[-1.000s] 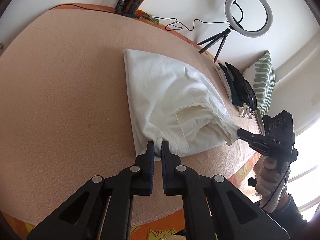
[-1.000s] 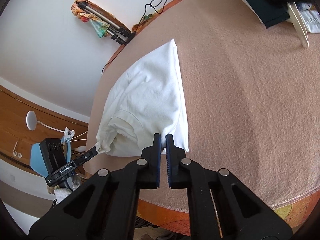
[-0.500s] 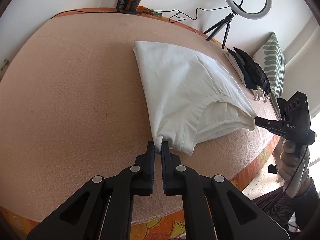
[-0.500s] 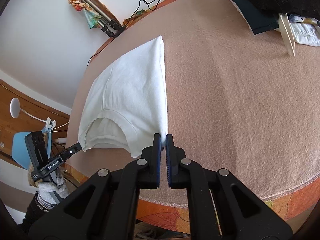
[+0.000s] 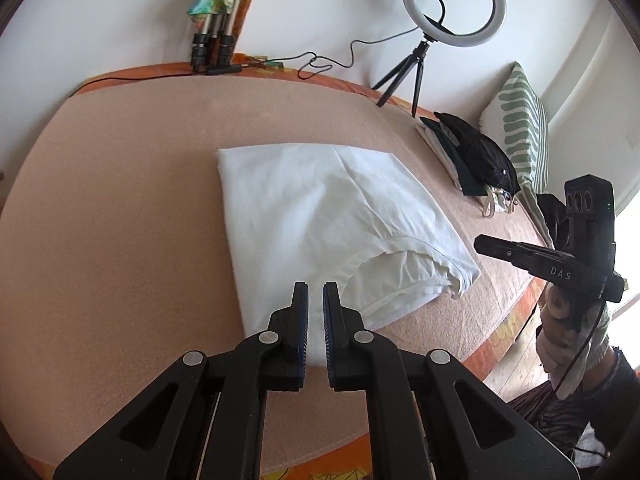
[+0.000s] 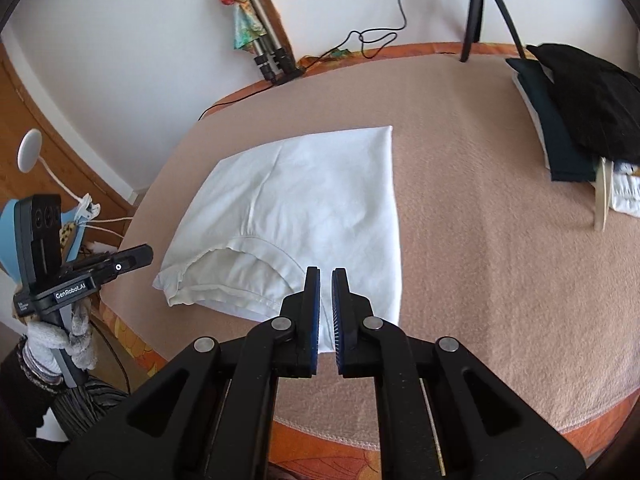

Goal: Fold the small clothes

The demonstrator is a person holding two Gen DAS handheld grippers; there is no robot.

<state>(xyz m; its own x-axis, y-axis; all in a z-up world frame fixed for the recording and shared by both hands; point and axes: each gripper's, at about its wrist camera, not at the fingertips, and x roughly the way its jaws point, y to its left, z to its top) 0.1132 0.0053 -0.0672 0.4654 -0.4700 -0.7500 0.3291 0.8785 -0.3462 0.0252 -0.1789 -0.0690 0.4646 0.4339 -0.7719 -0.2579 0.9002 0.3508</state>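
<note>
Presently: 1 white garment [image 5: 320, 216], laid flat near the near edge of the blanket [image 5: 112, 208], neckline nearest. Left gripper [image 5: 315, 300] and right gripper [image 6: 325, 285] are held above its 2 near corners, jaws slightly parted, nothing pinched, judged ready for regrasping.

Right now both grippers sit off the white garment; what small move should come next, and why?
Probably move the right gripper to the loose armhole corner and grip it. The white garment lies flat on the blanket, folded once, with that rumpled corner sticking out; both grippers, including the left gripper, are slightly open and hold nothing.
</note>
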